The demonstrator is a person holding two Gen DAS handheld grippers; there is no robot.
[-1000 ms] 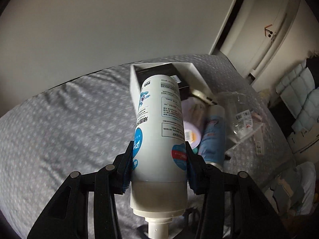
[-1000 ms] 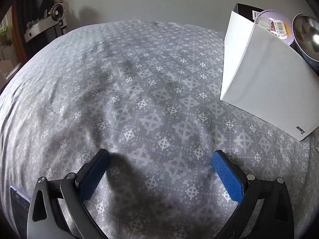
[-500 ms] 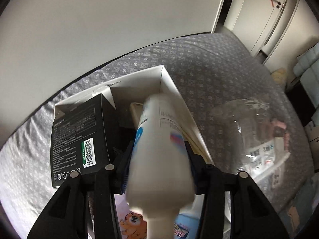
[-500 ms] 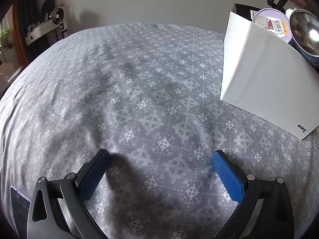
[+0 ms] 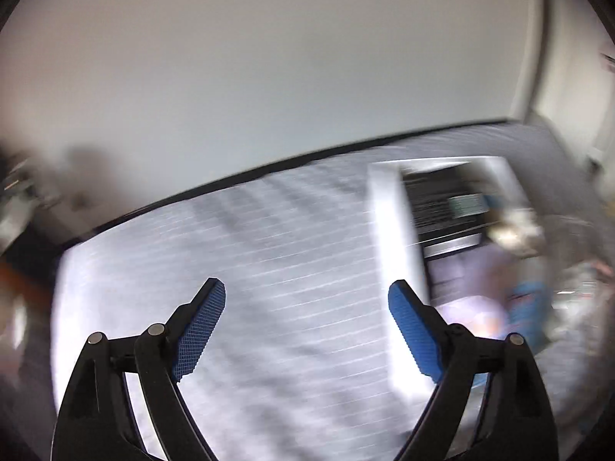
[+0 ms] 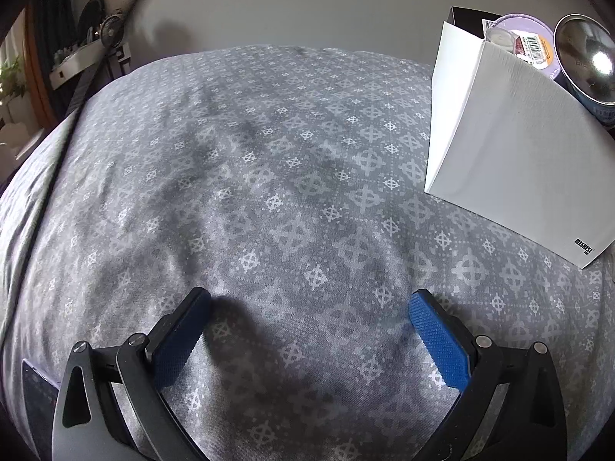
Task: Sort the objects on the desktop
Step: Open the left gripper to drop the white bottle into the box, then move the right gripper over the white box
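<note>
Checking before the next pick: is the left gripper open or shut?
Open: the left gripper has its blue pads spread wide, nothing between them.

Surface: bed with grey patterned cover (image 6: 292, 199), creased, shadowed in patches.
On it: white box (image 6: 511, 161), standing open-topped at right, items inside.

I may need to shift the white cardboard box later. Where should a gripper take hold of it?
Grip the white cardboard box by its thin upper wall edge, coming from above: its top is open and the broad flat sides look too wide for open jaws.
</note>
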